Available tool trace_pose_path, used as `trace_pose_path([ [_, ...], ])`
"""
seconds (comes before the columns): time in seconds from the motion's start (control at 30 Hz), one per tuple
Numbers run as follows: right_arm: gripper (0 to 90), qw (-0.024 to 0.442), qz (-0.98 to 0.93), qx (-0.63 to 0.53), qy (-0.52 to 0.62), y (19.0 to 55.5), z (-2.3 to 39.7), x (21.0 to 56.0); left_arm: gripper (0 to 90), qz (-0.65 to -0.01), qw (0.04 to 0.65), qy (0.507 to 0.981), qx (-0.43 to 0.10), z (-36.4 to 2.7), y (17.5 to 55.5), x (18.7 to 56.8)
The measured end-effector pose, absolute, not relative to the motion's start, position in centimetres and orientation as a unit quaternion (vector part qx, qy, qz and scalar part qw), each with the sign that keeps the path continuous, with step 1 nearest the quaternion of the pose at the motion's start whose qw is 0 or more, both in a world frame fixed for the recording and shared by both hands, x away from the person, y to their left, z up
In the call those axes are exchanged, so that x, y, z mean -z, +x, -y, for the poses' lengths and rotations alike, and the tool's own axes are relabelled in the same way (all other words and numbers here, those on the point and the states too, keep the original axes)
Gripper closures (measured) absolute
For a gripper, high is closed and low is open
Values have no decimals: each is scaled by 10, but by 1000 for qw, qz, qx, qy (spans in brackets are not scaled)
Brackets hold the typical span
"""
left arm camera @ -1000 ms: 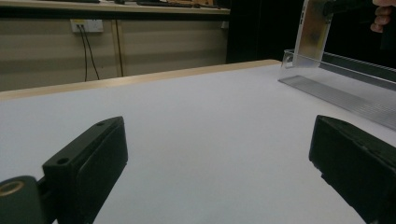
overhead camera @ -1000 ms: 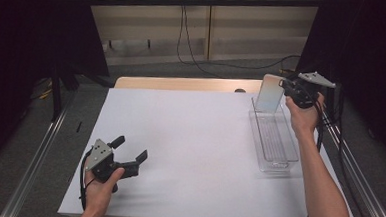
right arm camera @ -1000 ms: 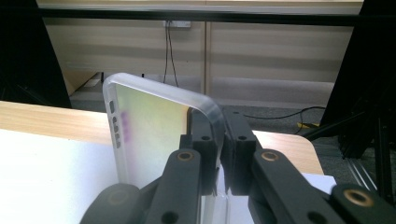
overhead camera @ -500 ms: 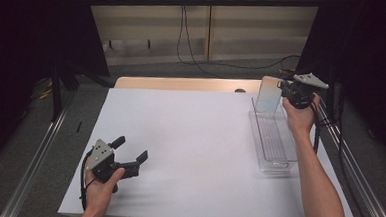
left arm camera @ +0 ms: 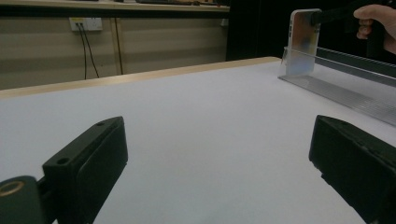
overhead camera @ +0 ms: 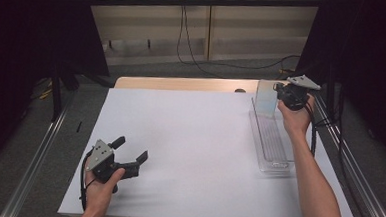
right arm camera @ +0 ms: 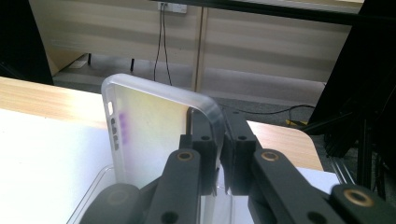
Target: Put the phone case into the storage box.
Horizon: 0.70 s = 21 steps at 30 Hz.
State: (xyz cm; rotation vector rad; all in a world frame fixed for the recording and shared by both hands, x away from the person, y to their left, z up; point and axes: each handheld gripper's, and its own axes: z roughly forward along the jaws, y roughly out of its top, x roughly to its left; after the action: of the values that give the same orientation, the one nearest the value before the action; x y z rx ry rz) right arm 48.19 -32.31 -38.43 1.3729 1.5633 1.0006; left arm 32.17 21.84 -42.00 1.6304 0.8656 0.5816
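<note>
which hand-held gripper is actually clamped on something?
The right hand-held gripper: its jaws pinch the edge of the translucent phone case, upright at the far end of the clear tray. The left hand-held gripper stands open over bare table.

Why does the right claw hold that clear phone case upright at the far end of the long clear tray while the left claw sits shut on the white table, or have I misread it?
One thing is off: the left claw is open, not shut; the left gripper view shows its jaws wide apart over the white table. The rest stands: the right claw pinches the phone case upright at the far end of the tray.
</note>
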Motion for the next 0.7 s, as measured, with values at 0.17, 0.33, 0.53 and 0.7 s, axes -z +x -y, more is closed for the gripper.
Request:
trace_pose_path([
  [0.17,850,405,-624,-396,538,480,323,385,46,-367,566,695,-247,-218,322,420],
  [0.33,847,394,-631,-395,539,477,324,383,45,-366,566,696,-248,-218,321,419],
  [0.53,841,373,-645,-390,541,474,328,377,45,-366,568,694,-247,-216,322,419],
  [0.7,835,356,-652,-386,547,472,330,374,45,-364,568,695,-248,-216,322,419],
])
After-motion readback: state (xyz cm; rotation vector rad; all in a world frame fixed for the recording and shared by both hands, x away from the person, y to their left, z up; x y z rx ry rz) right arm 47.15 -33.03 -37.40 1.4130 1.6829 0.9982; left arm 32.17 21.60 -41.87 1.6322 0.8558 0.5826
